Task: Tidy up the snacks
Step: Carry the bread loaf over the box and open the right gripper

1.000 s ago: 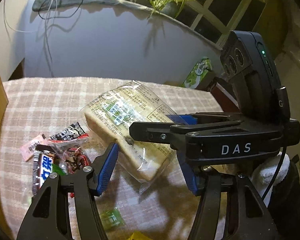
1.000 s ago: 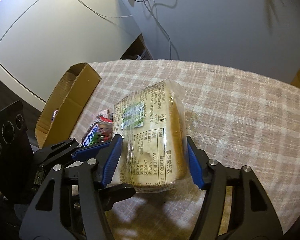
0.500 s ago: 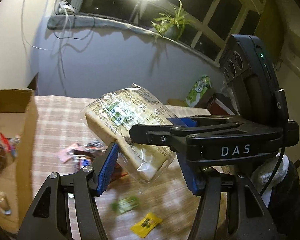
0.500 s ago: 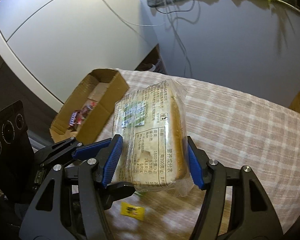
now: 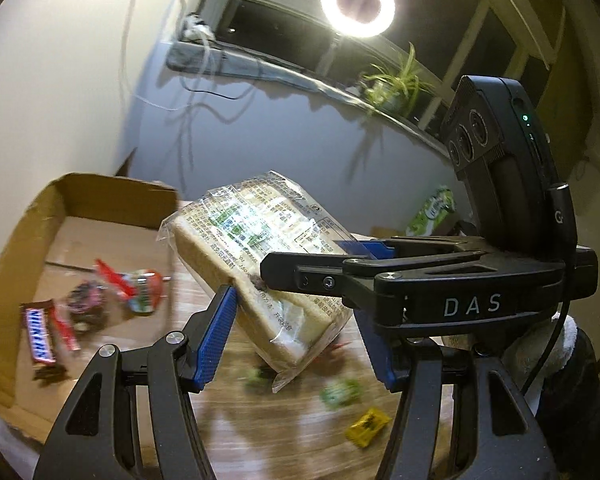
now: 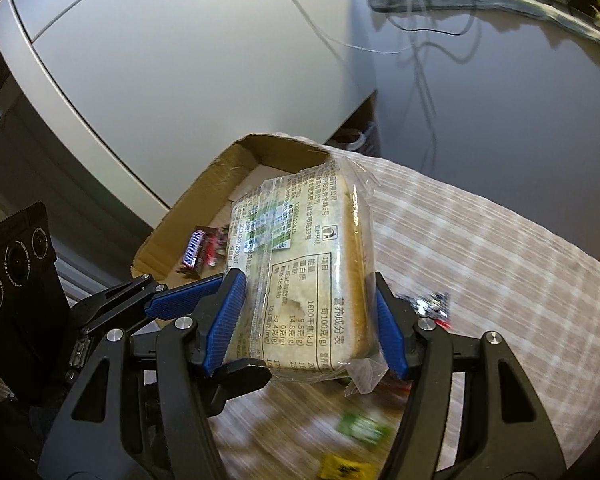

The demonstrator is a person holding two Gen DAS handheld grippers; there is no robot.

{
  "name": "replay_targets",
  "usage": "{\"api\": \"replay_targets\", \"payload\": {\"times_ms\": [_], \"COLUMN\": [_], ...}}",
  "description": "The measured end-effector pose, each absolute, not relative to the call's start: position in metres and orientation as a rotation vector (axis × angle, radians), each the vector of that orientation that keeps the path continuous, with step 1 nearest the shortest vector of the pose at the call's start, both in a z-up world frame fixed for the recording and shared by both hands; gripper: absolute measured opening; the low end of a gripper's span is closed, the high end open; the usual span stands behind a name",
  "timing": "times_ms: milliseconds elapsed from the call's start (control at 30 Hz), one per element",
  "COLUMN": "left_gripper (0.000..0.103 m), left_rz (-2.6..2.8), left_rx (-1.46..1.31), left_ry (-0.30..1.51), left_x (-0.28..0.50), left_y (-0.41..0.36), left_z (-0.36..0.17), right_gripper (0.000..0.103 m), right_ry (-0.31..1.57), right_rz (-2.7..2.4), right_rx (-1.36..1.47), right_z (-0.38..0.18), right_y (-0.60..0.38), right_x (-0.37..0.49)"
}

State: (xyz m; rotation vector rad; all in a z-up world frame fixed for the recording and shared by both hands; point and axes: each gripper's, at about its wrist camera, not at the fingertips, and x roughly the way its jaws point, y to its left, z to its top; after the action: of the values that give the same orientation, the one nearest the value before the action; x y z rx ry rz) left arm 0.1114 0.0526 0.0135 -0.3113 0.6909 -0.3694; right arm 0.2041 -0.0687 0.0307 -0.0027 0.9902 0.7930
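Small wrappers below the bread pack (motion-blurred) are unreadable.

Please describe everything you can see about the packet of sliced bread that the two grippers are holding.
The bread packet is a block of pale sliced bread with a tan crust, sealed in clear, crinkled plastic printed with dark text, a table and a green and white label. It is off the table, tilted, with a loose plastic flap hanging at its lower end. The right gripper clamps its sides between blue-padded jaws, and the left gripper grips it crosswise. Behind it lies the open cardboard box.
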Motion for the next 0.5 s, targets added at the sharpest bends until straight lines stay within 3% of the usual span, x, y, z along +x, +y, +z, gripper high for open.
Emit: {"api": "replay_targets", "payload": {"times_ms": [500], "left_gripper": [0.060], "left_rz": [-0.236], "left_rx": [-0.380], "left_ry": [0.709], "left_x": [0.096], "left_y": [0.130], "left_z": [-0.004], "right_gripper": [0.064], "right_ry": [1.034], "right_rz": [0.918], "right_rx": [-0.054], "right_z": [0.012], "right_y": [0.021], "right_x": [0.208]}}
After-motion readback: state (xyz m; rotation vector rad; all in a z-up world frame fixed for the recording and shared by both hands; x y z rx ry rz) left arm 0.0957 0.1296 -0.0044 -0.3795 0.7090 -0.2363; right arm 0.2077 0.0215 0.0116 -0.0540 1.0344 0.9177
